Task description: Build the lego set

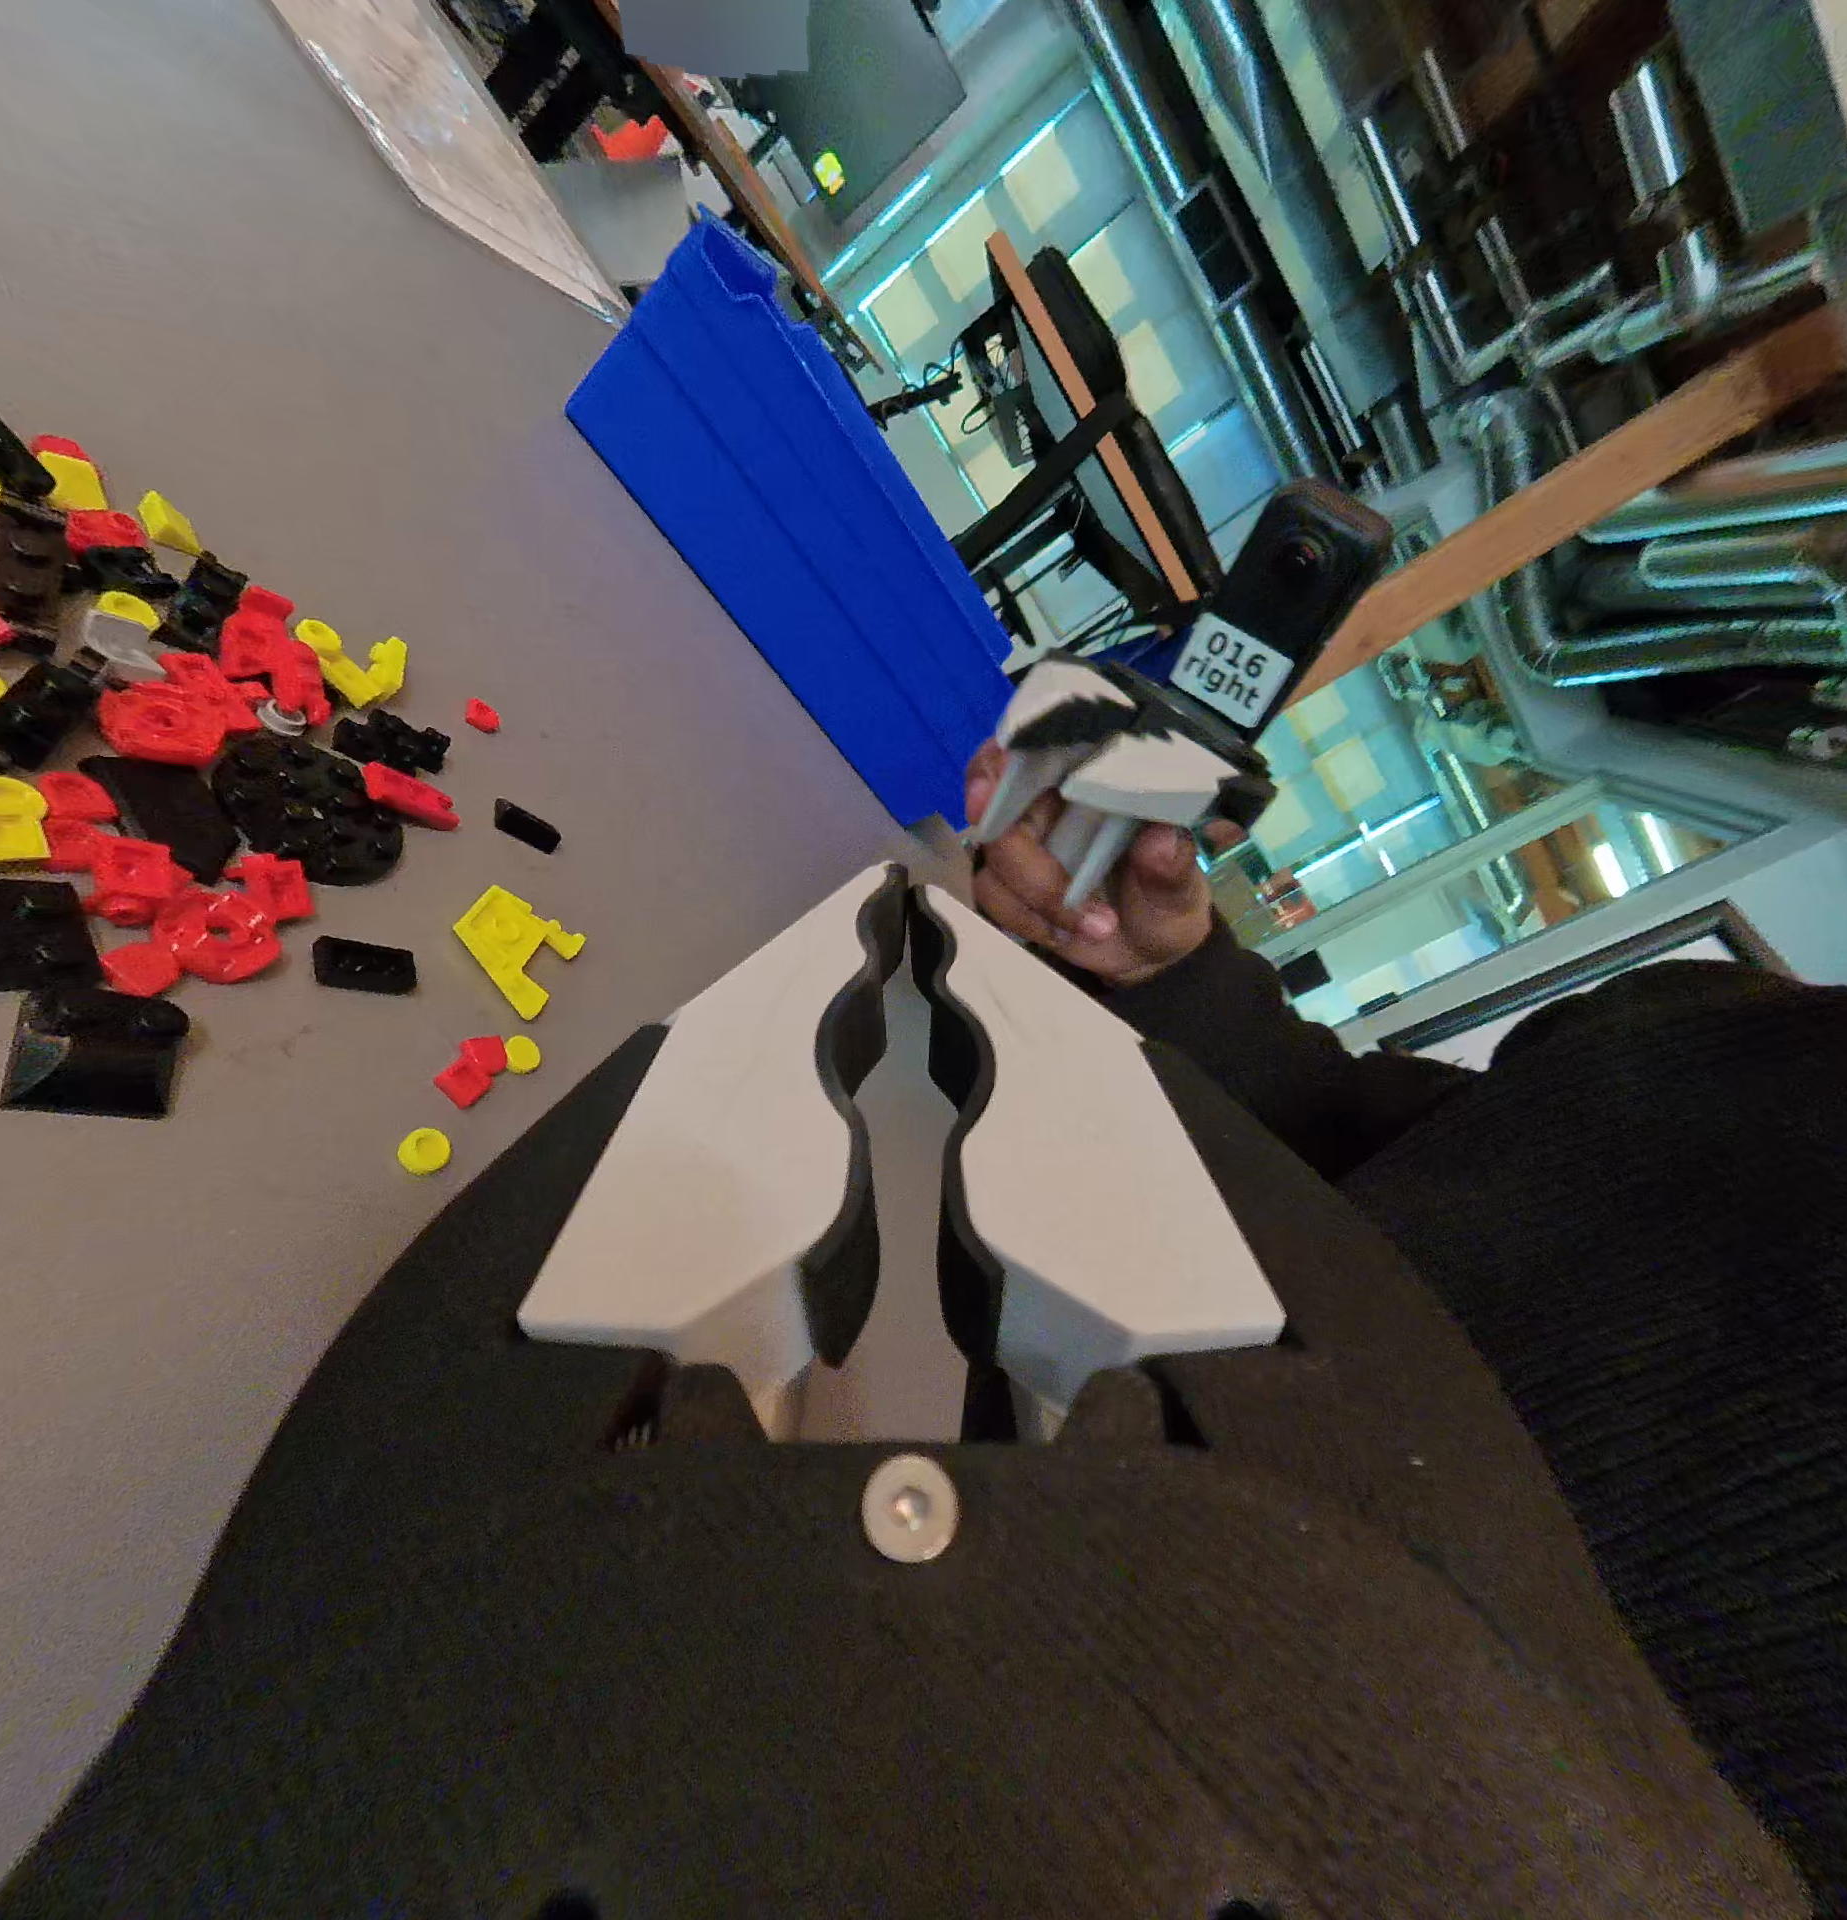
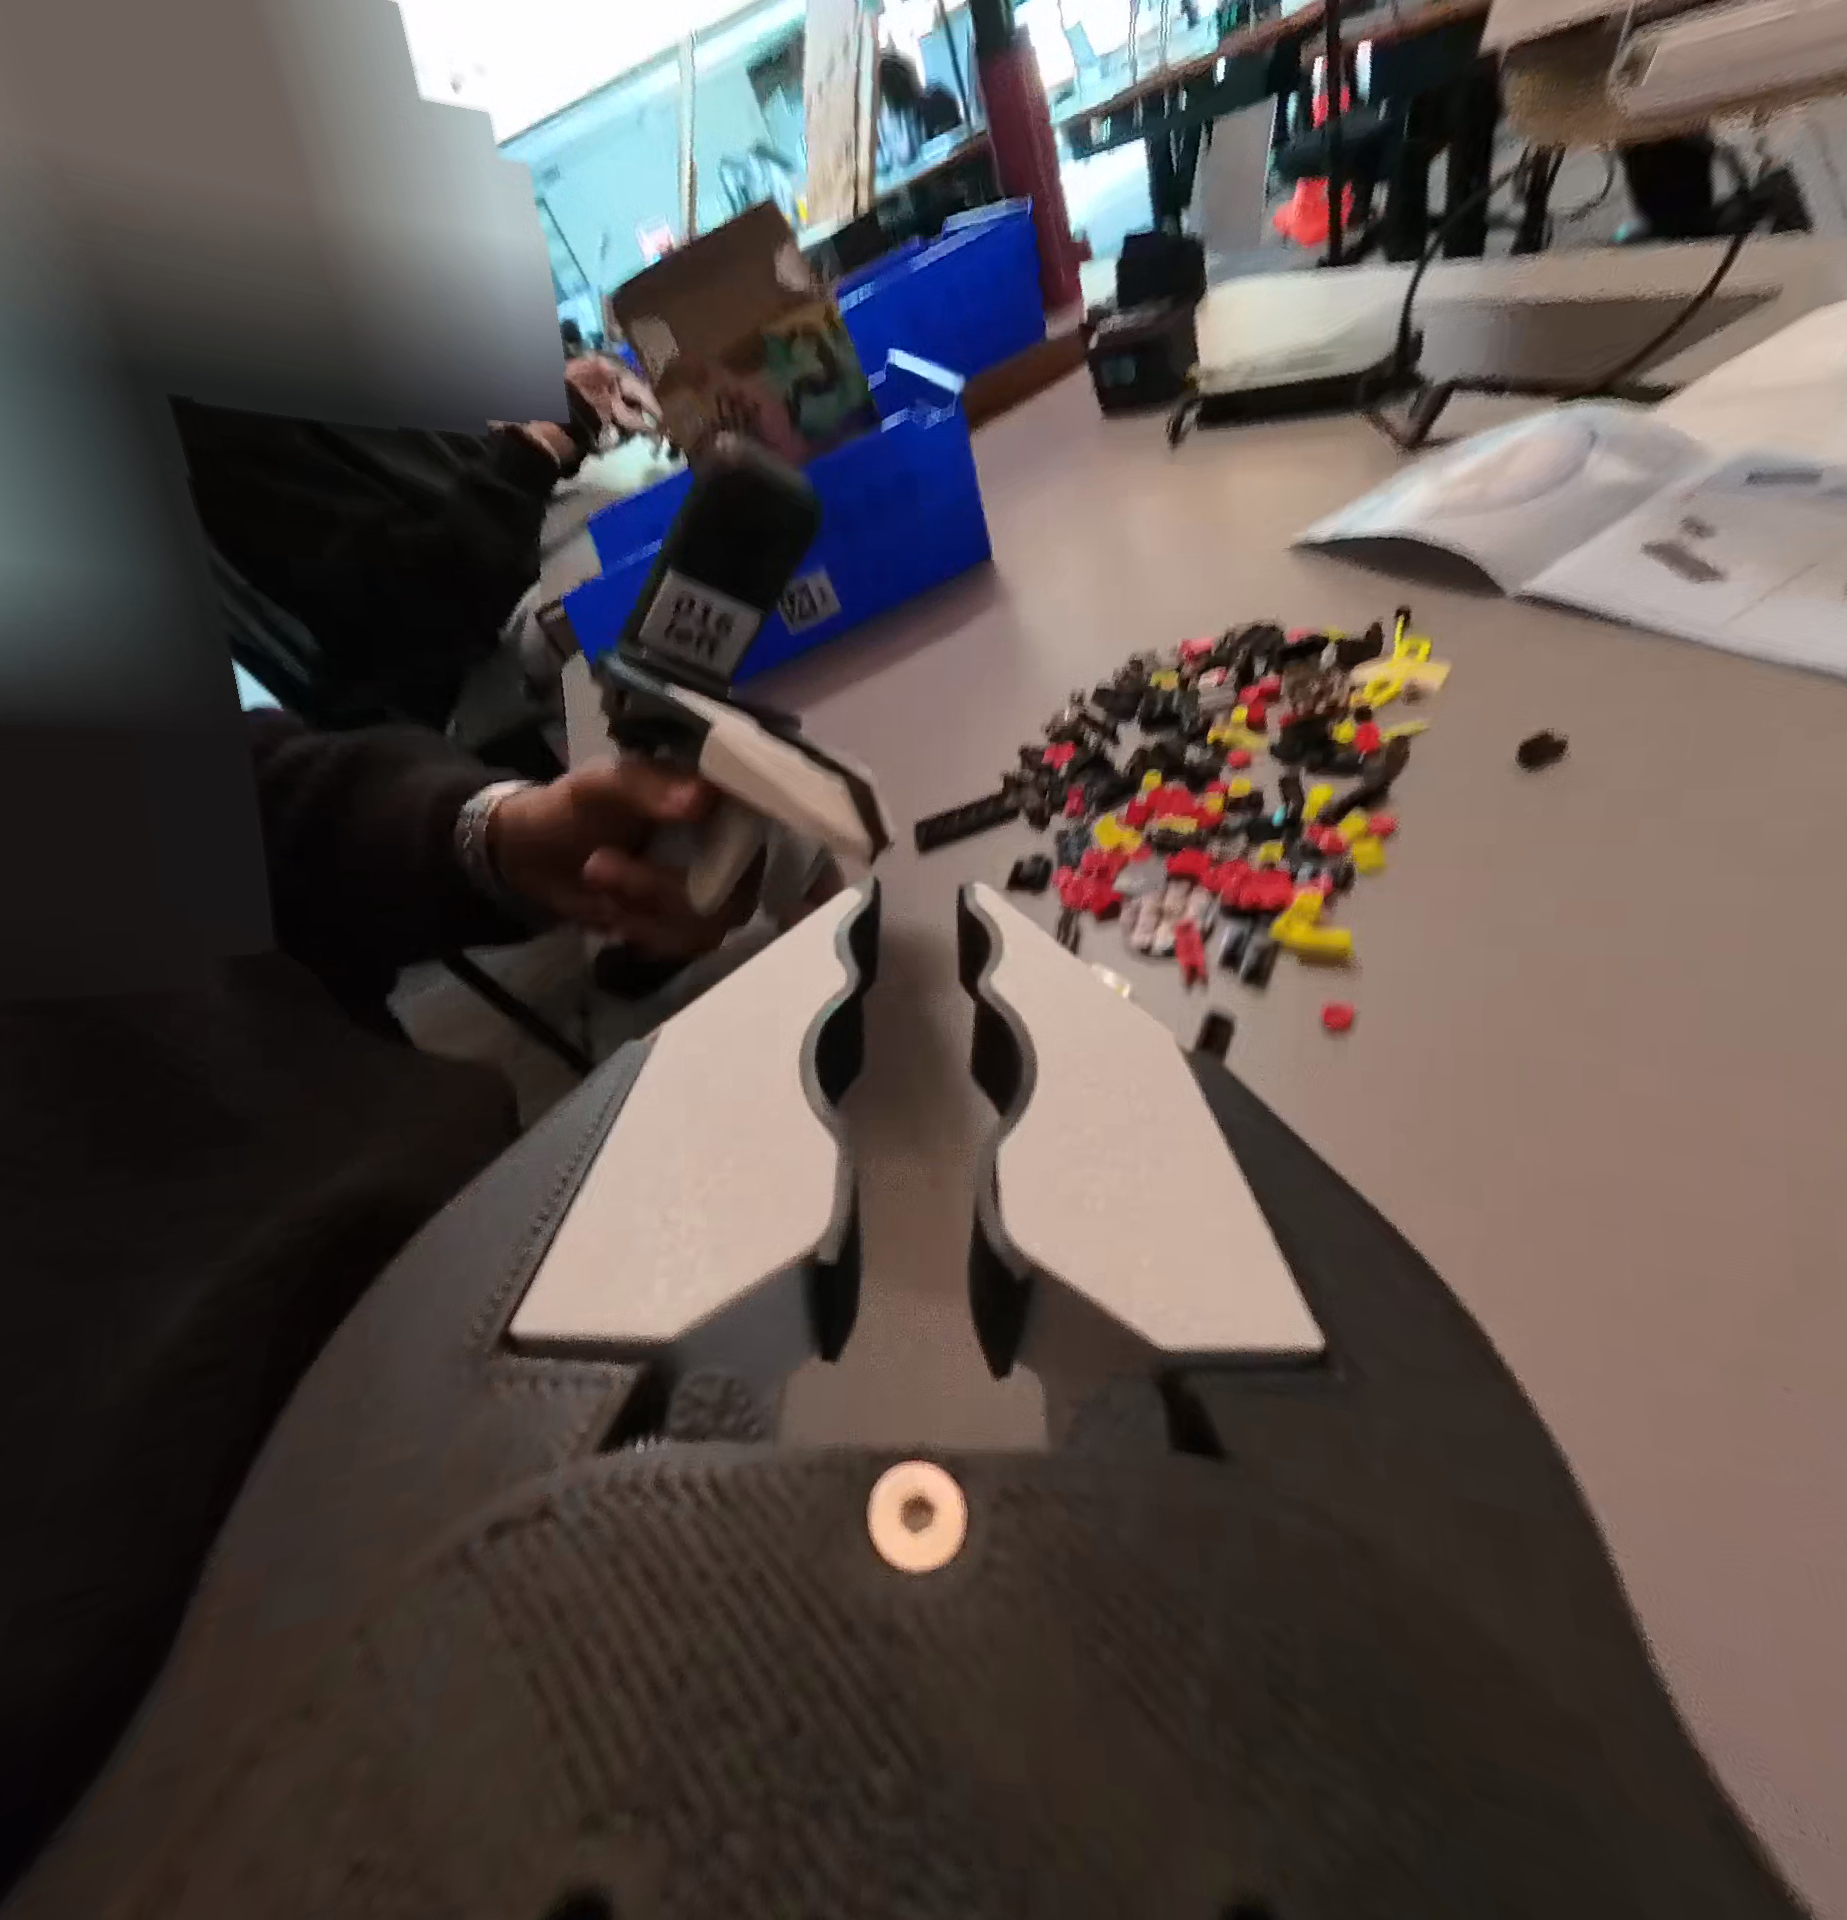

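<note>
A pile of loose red, black and yellow lego pieces (image 1: 202,727) lies on the grey table (image 1: 379,364); it also shows in the right wrist view (image 2: 1210,810). My left gripper (image 1: 903,883) is shut with nothing between its tips, held in the air off to one side of the pile. My right gripper (image 2: 919,904) is open by a narrow gap and empty, held above the table short of the pile. Each gripper shows in the other's view: the right one (image 1: 1044,717) held by a hand, and the left one (image 2: 867,831).
A blue bin (image 1: 794,499) stands on the table beyond the pile, with a box in it (image 2: 753,343). An open instruction booklet (image 2: 1625,520) lies at the far right. Stray pieces, among them a yellow one (image 1: 514,940) and a black one (image 2: 1542,748), lie around the pile. A dark sleeve (image 1: 1625,1247) is close by. Left tips to right tips: about 7 cm.
</note>
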